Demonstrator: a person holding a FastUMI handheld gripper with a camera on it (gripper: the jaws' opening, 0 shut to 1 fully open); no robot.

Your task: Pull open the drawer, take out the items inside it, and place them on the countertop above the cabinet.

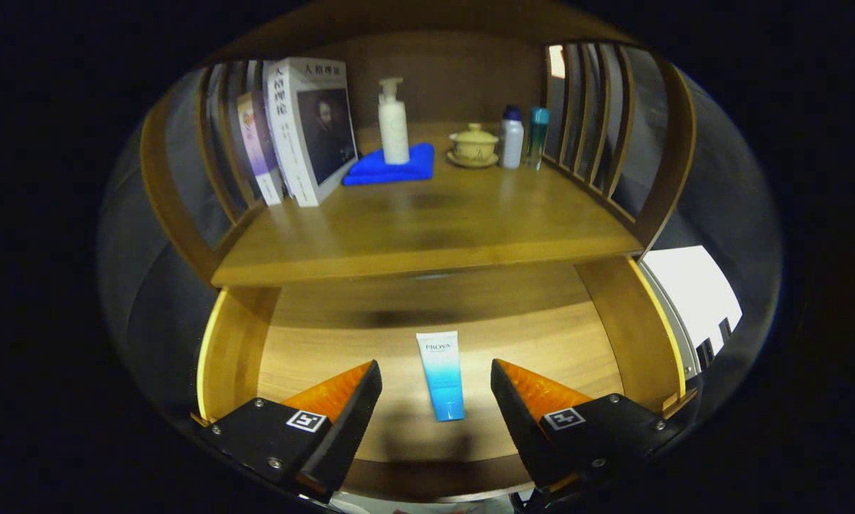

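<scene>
Wooden drawer (pixel 241 343) pulled open — cosmetic tube (pixel 441 375) lies flat between the spread, empty fingers of the gripper (pixel 436 389), long axis running straight ahead.

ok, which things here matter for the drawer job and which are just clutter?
Job:
- open drawer
- tube lying inside it, between the open fingers of the gripper
- countertop

Lying about:
- books
- pump bottle on blue cloth
- lidded cup
- two small bottles
</scene>
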